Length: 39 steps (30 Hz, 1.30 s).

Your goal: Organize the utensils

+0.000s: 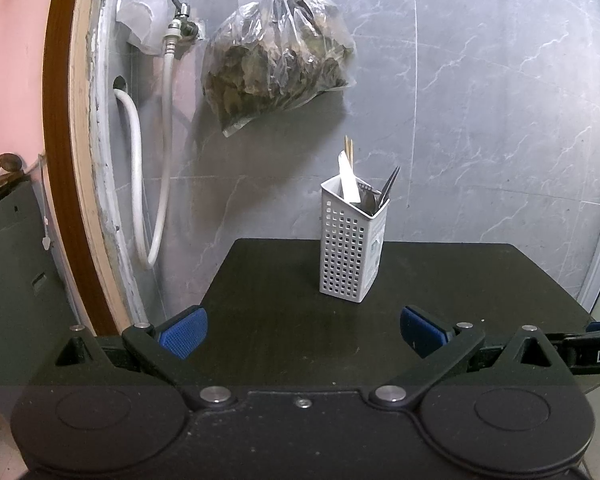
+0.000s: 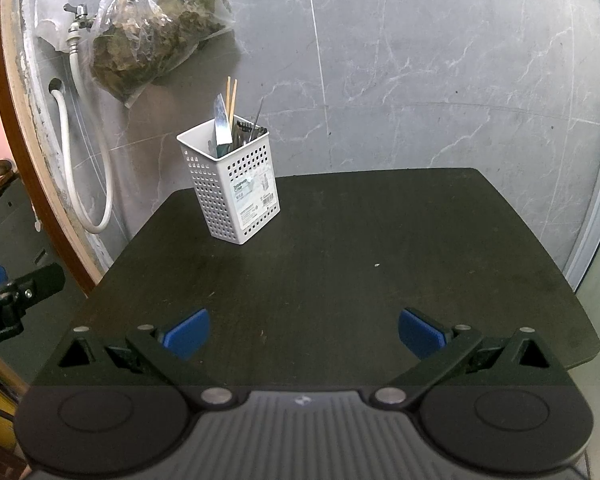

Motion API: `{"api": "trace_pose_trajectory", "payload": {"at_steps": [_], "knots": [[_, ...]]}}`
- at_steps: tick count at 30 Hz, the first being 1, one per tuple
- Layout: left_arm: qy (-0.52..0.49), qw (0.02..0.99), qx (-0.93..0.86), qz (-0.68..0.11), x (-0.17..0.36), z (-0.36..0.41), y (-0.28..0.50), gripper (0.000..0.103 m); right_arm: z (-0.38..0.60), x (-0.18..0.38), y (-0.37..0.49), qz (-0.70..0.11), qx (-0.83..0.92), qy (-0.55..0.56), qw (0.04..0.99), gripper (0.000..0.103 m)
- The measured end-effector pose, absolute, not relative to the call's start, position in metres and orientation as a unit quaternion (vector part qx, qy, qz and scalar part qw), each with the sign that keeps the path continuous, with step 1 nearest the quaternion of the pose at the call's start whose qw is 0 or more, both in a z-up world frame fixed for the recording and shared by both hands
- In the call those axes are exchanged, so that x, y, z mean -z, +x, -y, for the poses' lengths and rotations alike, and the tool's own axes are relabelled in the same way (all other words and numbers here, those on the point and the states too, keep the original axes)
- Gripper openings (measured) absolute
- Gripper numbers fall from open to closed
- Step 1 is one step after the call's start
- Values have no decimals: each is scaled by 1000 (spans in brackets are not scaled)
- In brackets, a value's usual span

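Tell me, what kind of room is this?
Probably a kitchen corner or wash area at home: a tap with a hose on the tiled wall, and a white holder of utensils on a dark table.

White perforated utensil holder (image 2: 236,184); dark brown table (image 2: 340,280); grey marbled wall (image 2: 440,60); blue gripper pads (image 2: 186,334).

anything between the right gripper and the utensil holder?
Nothing. In the right wrist view only bare dark table lies between the open right gripper and the white utensil holder.
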<state>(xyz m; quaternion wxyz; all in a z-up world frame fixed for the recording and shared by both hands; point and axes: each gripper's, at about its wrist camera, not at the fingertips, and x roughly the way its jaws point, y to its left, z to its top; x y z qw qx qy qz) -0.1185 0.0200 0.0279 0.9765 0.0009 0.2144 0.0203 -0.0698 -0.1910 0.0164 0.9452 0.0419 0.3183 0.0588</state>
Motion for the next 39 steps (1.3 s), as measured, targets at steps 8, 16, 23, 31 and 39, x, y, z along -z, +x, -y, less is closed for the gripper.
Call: {"api": "trace_pose_trajectory", "payload": {"at_steps": [8, 16, 23, 31, 39], "knots": [[1, 975, -19, -219, -26, -18, -114, 102, 191, -15, -66, -322, -57, 43, 944, 103], [1, 975, -18, -222, -26, -18, -112, 102, 191, -14, -64, -323, -55, 46, 944, 103], [-1, 975, -18, -223, -25, -18, -110, 102, 191, -14, -64, -323, -55, 46, 944, 103], [-2, 974, -16, -224, -25, -19, -110, 102, 191, -14, -63, -324, -55, 45, 943, 103], [-5, 974, -14, -225, -22, -22, -109, 102, 190, -14, -63, -323, -56, 46, 944, 103]]}}
